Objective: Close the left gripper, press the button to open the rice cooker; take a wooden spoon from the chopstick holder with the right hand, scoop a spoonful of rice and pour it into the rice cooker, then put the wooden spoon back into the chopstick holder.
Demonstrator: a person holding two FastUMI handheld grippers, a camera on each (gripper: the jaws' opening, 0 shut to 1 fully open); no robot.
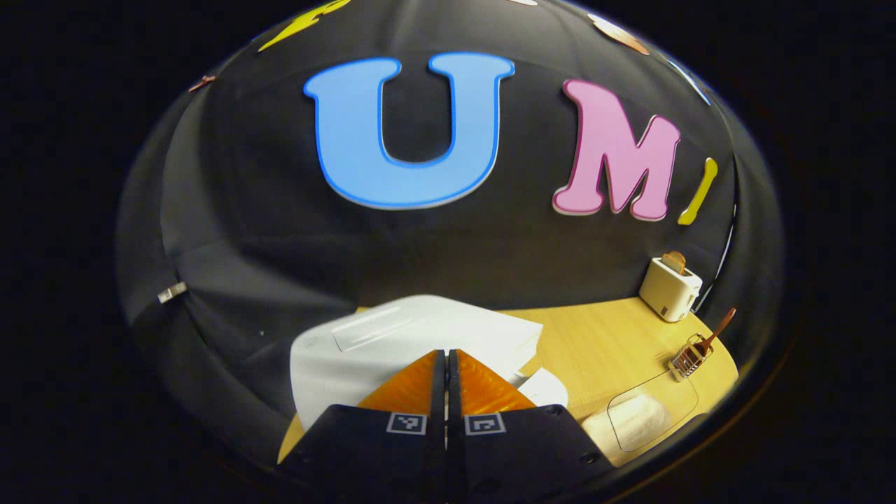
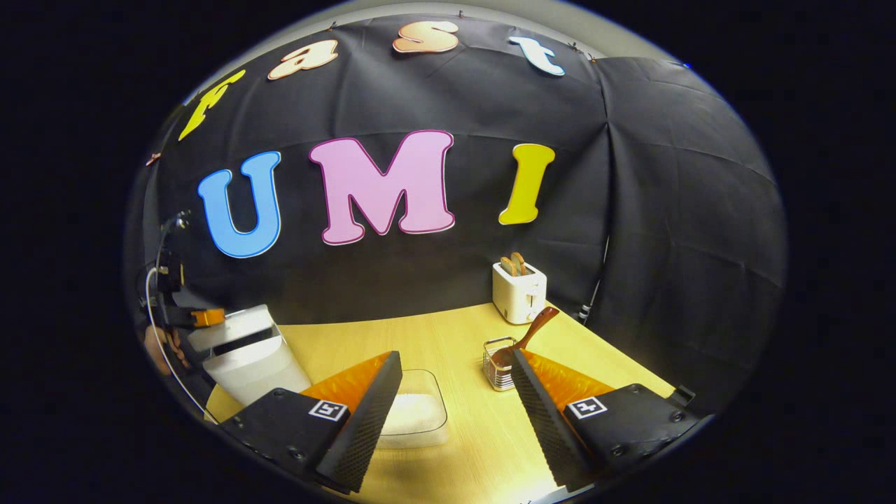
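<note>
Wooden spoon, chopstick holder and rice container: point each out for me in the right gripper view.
wooden spoon [image 2: 537, 326]: right gripper view, on its handle.
chopstick holder [image 2: 494, 374]: right gripper view, on its wire wall.
rice container [image 2: 428, 424]: right gripper view, on its clear front wall.

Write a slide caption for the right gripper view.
Open right tool approaches the wooden spoon in its chopstick holder, rice container below.

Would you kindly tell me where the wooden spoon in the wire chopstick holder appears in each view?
Left gripper view: the brown wooden spoon stands far right, in the wire chopstick holder.
Right gripper view: the spoon is centre-right, just above the right claw.
Shared landmark: the cream toaster behind it.
</note>
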